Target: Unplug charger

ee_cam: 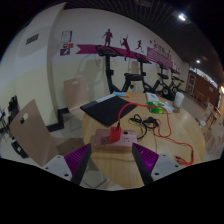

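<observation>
A white power strip [108, 140] with a red switch [114, 133] lies on the wooden table [120, 165], just ahead of my fingers. A dark plug or charger [128, 124] sits at its far right end, with black cable running off toward an orange cord [168, 132]. My gripper [110, 160] is open and empty, a little short of the strip. The purple pads [76, 156] stand wide apart on either side of the strip's near end. The exact shape of the charger is too small to tell.
A black laptop or mat [105, 108] lies beyond the strip. Green items [152, 100] sit at the far right of the table. A brown cardboard piece [35, 135] stands to the left and a chair [75, 92] behind. Exercise machines [135, 72] stand by the back wall.
</observation>
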Tool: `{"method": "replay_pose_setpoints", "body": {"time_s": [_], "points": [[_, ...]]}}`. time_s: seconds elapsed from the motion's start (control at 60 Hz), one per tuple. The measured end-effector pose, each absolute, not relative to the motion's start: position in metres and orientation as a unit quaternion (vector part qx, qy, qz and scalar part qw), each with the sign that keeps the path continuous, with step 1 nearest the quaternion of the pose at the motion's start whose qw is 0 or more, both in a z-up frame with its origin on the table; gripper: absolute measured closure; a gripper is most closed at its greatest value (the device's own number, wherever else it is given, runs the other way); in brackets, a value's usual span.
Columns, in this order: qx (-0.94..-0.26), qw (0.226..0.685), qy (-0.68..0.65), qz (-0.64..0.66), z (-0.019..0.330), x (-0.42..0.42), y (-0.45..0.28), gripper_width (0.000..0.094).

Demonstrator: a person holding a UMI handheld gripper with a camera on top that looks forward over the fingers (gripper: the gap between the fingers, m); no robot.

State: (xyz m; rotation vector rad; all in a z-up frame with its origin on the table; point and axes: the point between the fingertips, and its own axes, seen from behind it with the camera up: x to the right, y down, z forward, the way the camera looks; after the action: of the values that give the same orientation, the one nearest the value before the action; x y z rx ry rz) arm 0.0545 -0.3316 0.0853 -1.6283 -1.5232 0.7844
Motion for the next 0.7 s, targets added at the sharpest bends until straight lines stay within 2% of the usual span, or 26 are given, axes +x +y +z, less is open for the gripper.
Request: {"method": "replay_pose_setpoints", "body": {"time_s": [0.233,0.35,0.483,0.5,0.55,0.583,0.617,0.65,0.7], "points": [[-0.64,0.388,-0.576,0.328,0.047,-0.022,-0.318,0.0073],[-0.64,0.39,-0.567,0.342,0.038,-0.049,-0.314,0.0072],[-0.644,0.391,-0.556,0.35,0.033,-0.068,-0.311,0.0123],[-0.645,0.39,-0.556,0.351,0.032,-0.07,-0.311,0.0148],[-0.648,0.385,-0.559,0.345,0.027,-0.071,-0.309,0.0466],[-0.643,0.405,-0.559,0.331,0.029,-0.072,-0.299,0.0677],[-0.642,0.402,-0.562,0.333,0.029,-0.073,-0.301,0.0673],[-0.637,0.404,-0.566,0.333,0.027,-0.075,-0.299,0.0735],[-0.64,0.396,-0.566,0.337,0.028,-0.075,-0.301,0.0774]]}}
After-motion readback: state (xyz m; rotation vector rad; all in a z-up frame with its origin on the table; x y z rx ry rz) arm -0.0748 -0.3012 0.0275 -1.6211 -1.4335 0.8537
